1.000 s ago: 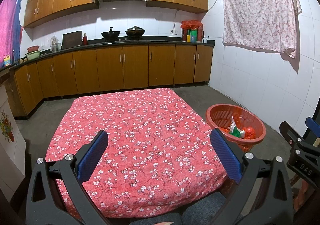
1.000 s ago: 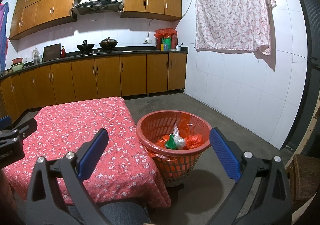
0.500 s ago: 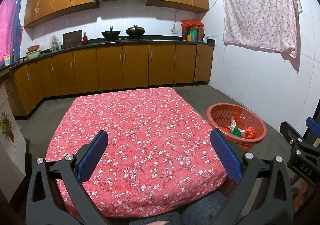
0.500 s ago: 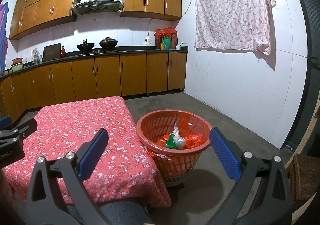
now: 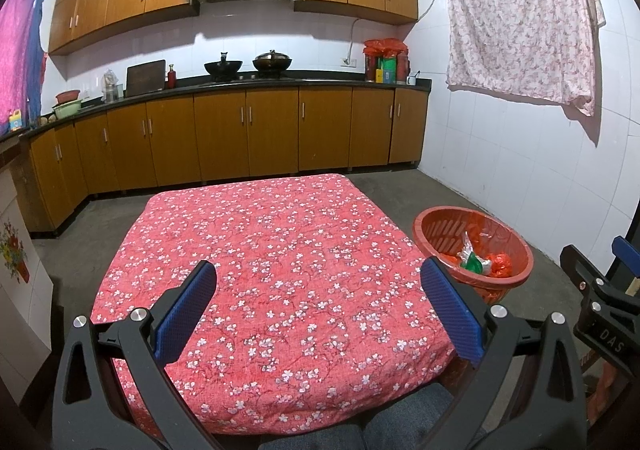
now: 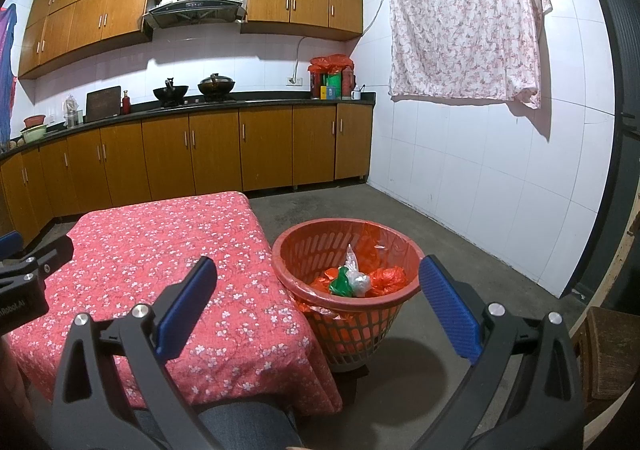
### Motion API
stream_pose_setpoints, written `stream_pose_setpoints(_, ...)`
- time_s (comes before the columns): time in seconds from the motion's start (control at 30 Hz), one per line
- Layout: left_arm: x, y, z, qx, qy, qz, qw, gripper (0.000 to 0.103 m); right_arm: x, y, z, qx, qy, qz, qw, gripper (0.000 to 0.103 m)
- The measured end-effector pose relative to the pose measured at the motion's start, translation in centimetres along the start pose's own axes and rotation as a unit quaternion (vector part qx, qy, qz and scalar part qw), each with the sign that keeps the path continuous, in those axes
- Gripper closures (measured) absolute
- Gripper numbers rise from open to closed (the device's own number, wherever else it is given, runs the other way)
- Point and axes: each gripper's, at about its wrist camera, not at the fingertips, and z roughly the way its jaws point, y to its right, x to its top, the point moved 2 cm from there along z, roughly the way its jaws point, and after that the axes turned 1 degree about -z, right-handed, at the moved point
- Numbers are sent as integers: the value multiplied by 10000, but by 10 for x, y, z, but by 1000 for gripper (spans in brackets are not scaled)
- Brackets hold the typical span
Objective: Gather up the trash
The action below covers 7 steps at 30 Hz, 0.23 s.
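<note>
Floral-clothed table (image 5: 272, 270) in tiled kitchen; left gripper (image 5: 320, 310), right gripper (image 6: 316, 308) gape empty.

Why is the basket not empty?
The basket holds trash: a green and clear bag on red plastic.

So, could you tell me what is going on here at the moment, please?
A seated person holds a two-finger gripper in each hand over a table with a red floral cloth. The left gripper and the right gripper are both open and hold nothing. The red basket beside the table holds crumpled trash, and no trash shows on the cloth, so the collecting looks done.
</note>
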Motion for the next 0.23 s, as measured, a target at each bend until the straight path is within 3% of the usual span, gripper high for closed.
stream_pose_setpoints(0.23,-4,0,0,-7,-24,-22,10000,2,0,0,0,0,-3,3,10000,4)
